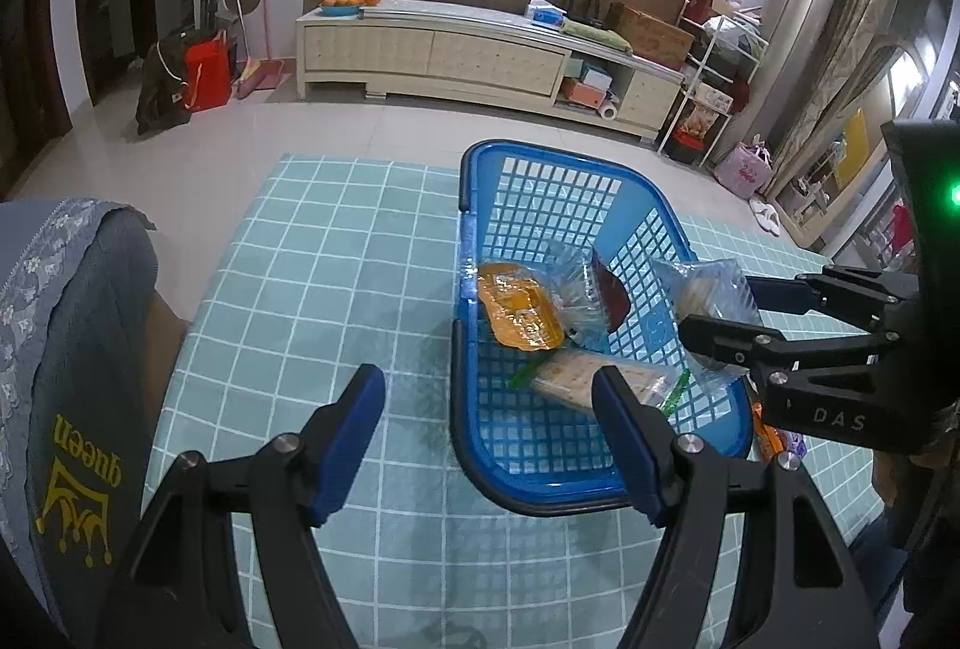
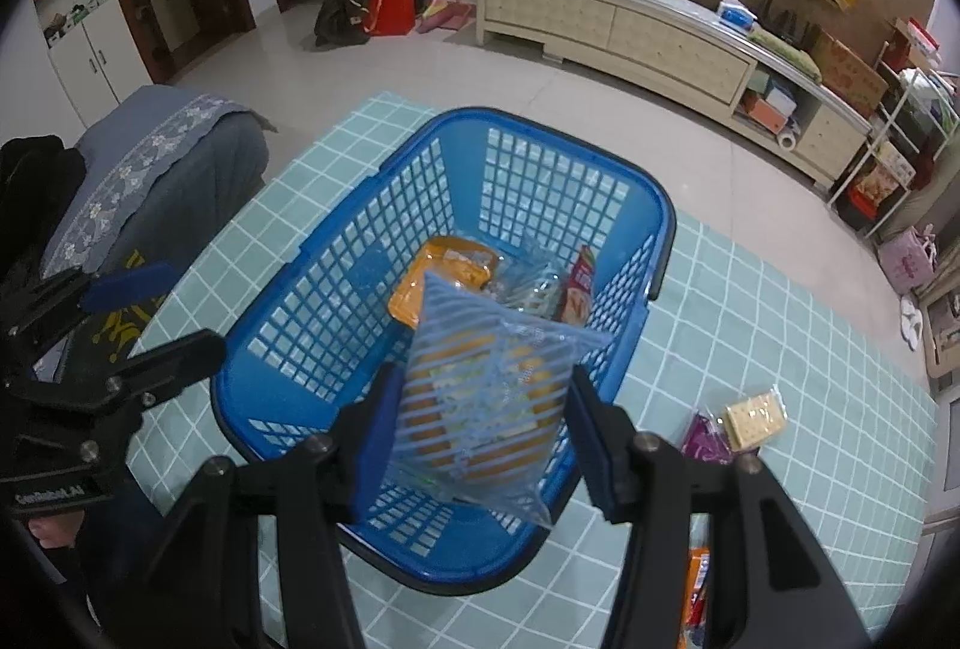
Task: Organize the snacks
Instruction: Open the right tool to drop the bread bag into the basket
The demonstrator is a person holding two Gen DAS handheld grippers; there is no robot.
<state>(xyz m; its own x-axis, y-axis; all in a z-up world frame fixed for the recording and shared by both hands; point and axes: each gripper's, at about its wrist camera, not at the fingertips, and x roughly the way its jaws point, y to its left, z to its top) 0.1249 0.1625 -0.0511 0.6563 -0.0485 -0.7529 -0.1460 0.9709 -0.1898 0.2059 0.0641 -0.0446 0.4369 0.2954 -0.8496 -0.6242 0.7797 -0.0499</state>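
A blue plastic basket [image 2: 336,289] stands on the teal checked tablecloth. Inside lie an orange packet [image 2: 447,268], a clear wrapped pack [image 2: 534,283], a red packet [image 2: 579,289] and, in the left wrist view, a cracker packet [image 1: 594,379]. My right gripper [image 2: 486,445] is shut on a clear blue-striped snack bag [image 2: 486,385], held upright above the basket's near end; the left wrist view shows that gripper [image 1: 717,307] coming in from the right. My left gripper [image 1: 492,439] stands open and holds nothing, low over the basket's [image 1: 540,151] near left rim.
Right of the basket, a cracker packet [image 2: 753,418], a purple packet [image 2: 711,439] and an orange packet [image 2: 696,583] lie on the cloth. A chair with a blue-grey cover [image 2: 150,169] stands against the table's left edge. A long cabinet [image 2: 630,31] lines the far wall.
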